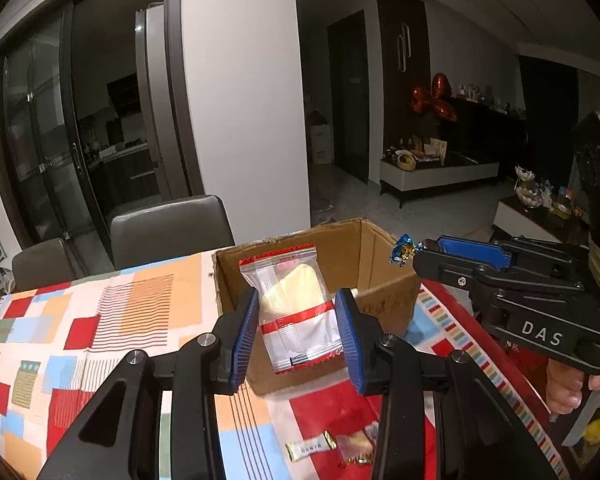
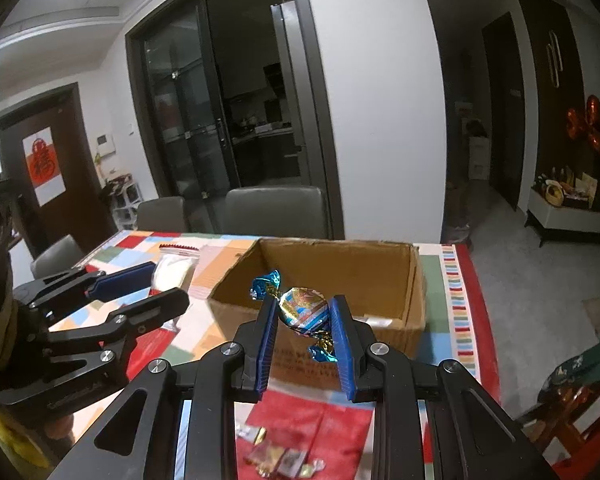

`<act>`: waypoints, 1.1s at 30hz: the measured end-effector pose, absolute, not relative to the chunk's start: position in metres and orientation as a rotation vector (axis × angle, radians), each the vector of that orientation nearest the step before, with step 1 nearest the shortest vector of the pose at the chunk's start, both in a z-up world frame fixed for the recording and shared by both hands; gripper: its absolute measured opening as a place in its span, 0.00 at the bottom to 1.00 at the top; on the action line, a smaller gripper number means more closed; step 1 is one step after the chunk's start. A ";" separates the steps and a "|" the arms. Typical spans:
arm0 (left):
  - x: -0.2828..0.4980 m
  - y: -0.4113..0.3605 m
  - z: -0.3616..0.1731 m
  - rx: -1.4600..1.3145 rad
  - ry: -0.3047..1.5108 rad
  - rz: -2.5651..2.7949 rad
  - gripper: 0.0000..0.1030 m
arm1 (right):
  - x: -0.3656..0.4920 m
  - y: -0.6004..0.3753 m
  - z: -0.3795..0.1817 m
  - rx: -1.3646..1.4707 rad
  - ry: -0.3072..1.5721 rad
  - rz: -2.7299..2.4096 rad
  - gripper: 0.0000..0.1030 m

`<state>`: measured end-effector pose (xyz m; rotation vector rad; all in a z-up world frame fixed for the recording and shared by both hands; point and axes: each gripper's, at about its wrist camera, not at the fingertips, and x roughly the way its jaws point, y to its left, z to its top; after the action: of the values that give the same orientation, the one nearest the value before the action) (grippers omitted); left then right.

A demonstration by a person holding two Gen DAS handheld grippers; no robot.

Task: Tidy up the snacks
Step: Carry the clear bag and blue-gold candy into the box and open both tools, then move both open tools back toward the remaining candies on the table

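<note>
Left gripper [image 1: 297, 320] pinches a packet [image 1: 294, 312], right gripper [image 2: 304, 320] a candy [image 2: 302, 310]; both await release over the box [image 2: 380, 276].

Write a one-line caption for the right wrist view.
Right claw grips a blue-and-gold foil-wrapped candy before the open brown cardboard box; left claw holds a clear cake packet.

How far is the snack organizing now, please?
Done: something pale already lies in the box. In hand: the left hand-held gripper holds a clear packet, and the right hand-held gripper holds a blue candy, both near the box. Left: small snacks on the tablecloth.
</note>
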<state>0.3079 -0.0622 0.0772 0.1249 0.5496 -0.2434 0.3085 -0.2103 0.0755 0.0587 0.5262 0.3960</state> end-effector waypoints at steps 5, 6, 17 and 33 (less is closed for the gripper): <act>0.338 -0.059 0.071 0.078 0.614 -0.279 0.37 | 0.332 -0.206 0.074 0.036 0.544 0.387 0.27; 0.341 -0.059 0.069 0.071 0.623 -0.284 0.37 | 0.336 -0.206 0.073 0.032 0.549 0.384 0.27; 0.388 -0.061 0.060 0.036 0.671 -0.286 0.38 | 0.377 -0.204 0.064 0.023 0.590 0.366 0.28; 0.386 -0.050 0.057 0.054 0.635 -0.216 0.60 | 0.375 -0.205 0.052 -0.001 0.590 0.306 0.49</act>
<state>0.3857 -0.0498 0.0567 0.0543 0.6352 -0.2156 0.3748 -0.2049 0.0525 -0.0007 0.5903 0.3058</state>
